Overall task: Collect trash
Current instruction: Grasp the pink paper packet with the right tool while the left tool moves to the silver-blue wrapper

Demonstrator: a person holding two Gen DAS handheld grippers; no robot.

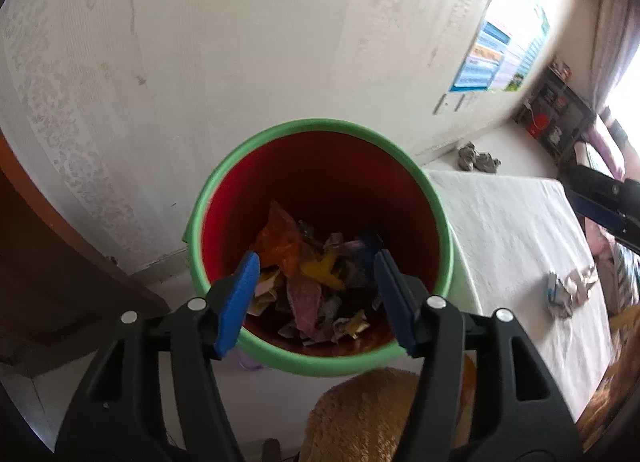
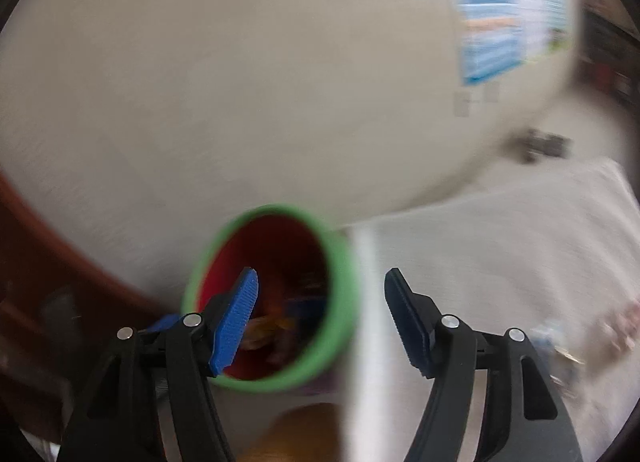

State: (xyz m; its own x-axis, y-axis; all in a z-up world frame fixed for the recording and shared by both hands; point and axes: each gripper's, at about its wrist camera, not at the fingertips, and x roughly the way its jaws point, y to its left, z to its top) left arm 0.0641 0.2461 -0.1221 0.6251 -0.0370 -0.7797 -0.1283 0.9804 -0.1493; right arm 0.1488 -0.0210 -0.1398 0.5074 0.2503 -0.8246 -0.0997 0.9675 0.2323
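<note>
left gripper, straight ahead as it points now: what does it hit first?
Most likely the wrapper pile inside the red bin. The left gripper is open and empty, aimed into the bin's mouth; depth to the trash is unclear.

No legible text on wall poster (image 1: 500,54).

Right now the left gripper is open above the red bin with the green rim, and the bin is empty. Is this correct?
Not quite: the bin is not empty. The left wrist view shows crumpled wrappers piled at its bottom. The rest holds: the left gripper is open above the red bin with the green rim.
</note>
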